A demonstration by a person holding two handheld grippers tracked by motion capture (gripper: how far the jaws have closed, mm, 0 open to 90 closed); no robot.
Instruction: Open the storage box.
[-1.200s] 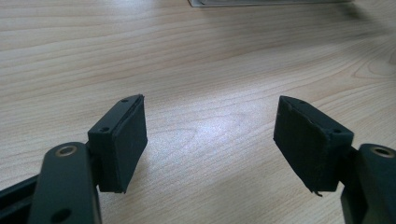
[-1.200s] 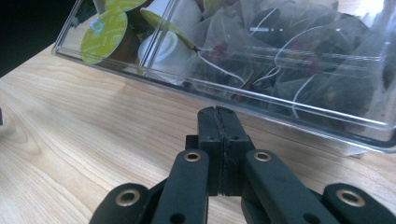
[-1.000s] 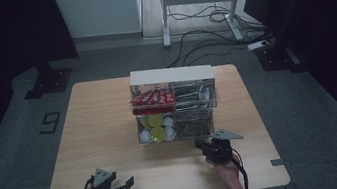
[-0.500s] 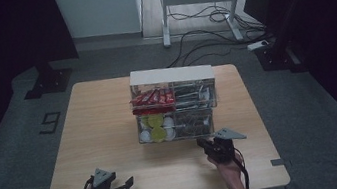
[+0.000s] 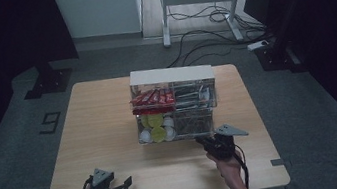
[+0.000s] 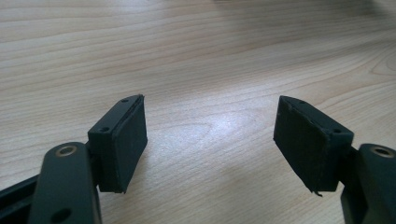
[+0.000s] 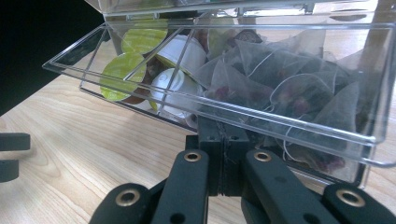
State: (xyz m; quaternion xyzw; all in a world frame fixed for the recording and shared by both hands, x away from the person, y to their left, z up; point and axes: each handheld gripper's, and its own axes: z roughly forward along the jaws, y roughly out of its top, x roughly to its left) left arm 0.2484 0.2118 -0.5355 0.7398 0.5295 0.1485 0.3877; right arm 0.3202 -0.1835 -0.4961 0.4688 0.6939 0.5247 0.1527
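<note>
right hand-held gripper (image 7: 223,175) pads closed, tips hidden beneath clear drawer (image 7: 299,126).

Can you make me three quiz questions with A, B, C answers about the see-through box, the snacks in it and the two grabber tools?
1. Where does the clear organizer box stand?
A. mid-table
B. on the floor
C. on the white desk behind

2. What colour are the packets in the box's upper left part?
A. blue
B. red
C. black

3. How does the left gripper stand?
A. shut on a tea bag
B. shut on nothing
C. open over bare wood

Answers:
1. A, since the high view shows the box resting around the middle of the wooden table.
2. B, since the high view shows red packets in a row at the upper left.
3. C, since the left gripper view shows its jaws wide apart with only wood between them. The right gripper is the shut one, its jaws pressed together at the lower drawer's front edge.
</note>
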